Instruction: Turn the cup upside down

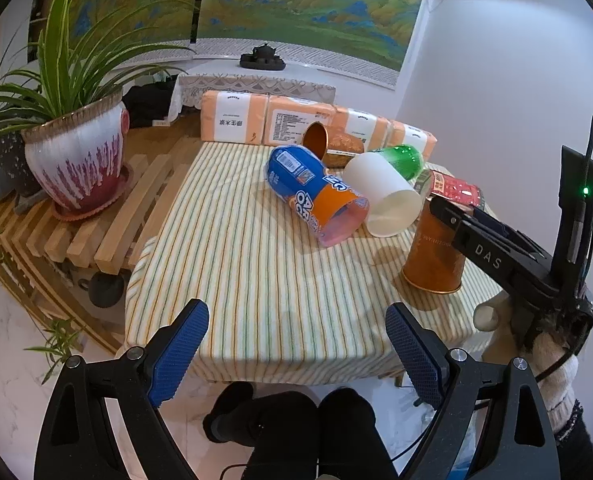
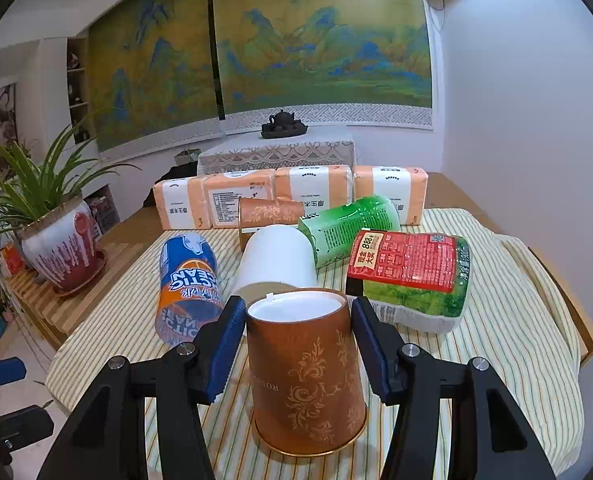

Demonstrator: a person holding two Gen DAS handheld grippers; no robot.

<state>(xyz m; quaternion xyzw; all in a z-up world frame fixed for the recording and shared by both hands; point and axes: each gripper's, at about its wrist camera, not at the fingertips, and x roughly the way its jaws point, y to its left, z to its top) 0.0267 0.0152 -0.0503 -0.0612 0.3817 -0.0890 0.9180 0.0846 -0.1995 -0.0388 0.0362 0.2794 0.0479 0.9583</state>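
Note:
A brown paper cup (image 2: 306, 376) with gold floral print stands upside down on the striped cloth, white base up. It also shows in the left wrist view (image 1: 434, 258). My right gripper (image 2: 298, 340) has its blue pads on either side of the cup's upper part, with small gaps showing, so it is open around it. The right gripper shows in the left wrist view (image 1: 456, 216) at the cup's top. My left gripper (image 1: 296, 344) is open and empty above the table's near edge.
A white cup (image 2: 274, 258), a blue-orange bottle (image 2: 188, 280), a green bottle (image 2: 350, 222), a red-green packet (image 2: 410, 276) and a second brown cup (image 2: 270, 214) lie behind. Tissue packs (image 2: 292, 196) line the back. A potted plant (image 1: 74, 156) stands on a slatted bench at left.

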